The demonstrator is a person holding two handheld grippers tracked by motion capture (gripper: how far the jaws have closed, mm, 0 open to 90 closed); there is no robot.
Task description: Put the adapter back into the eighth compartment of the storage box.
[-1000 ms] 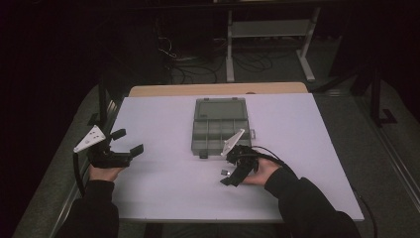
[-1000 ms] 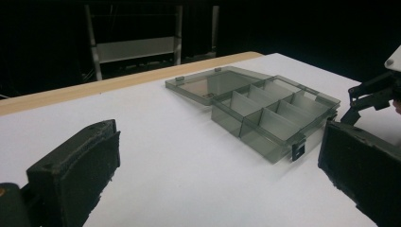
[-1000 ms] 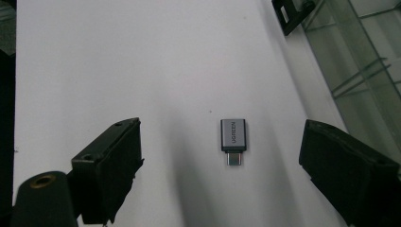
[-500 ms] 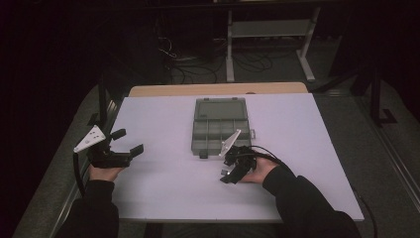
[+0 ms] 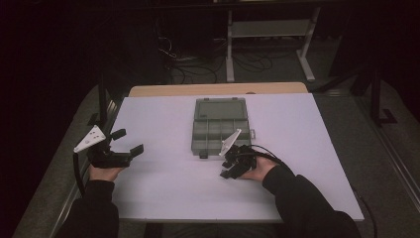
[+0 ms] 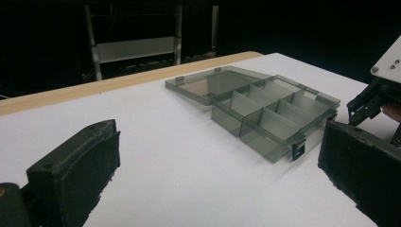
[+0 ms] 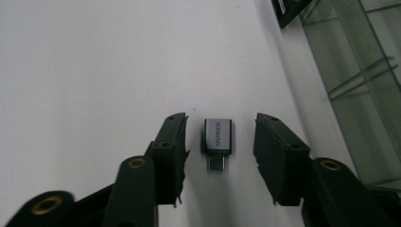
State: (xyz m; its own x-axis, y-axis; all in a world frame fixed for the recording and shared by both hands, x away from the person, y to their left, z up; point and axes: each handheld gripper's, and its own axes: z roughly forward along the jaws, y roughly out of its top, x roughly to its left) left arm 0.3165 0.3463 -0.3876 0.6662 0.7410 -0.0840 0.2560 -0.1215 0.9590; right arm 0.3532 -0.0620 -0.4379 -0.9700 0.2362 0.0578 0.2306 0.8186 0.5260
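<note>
A small grey USB adapter [image 7: 217,137] marked UGREEN lies flat on the white table between the jaws of my right gripper [image 7: 221,120]. The jaws stand open on either side of it without touching it. In the high view, the right gripper [image 5: 226,167] hovers just in front of a smoky clear organizer box [image 5: 219,126], whose lid lies open at the back. My left gripper [image 5: 128,141] is open over the table's left side and holds nothing. The left gripper view looks between its wide-apart pads [image 6: 78,175] at the box [image 6: 274,118] and its empty compartments.
The white table top [image 5: 163,193] has a wooden strip [image 5: 218,89] along its far edge. A metal stand and cables sit on the dark floor behind. The box's black latch [image 6: 298,150] hangs at its front. The right gripper [image 6: 373,94] shows at the left gripper view's right edge.
The right gripper has shifted slightly left and lower in front of the box. The left gripper has stayed in place.
</note>
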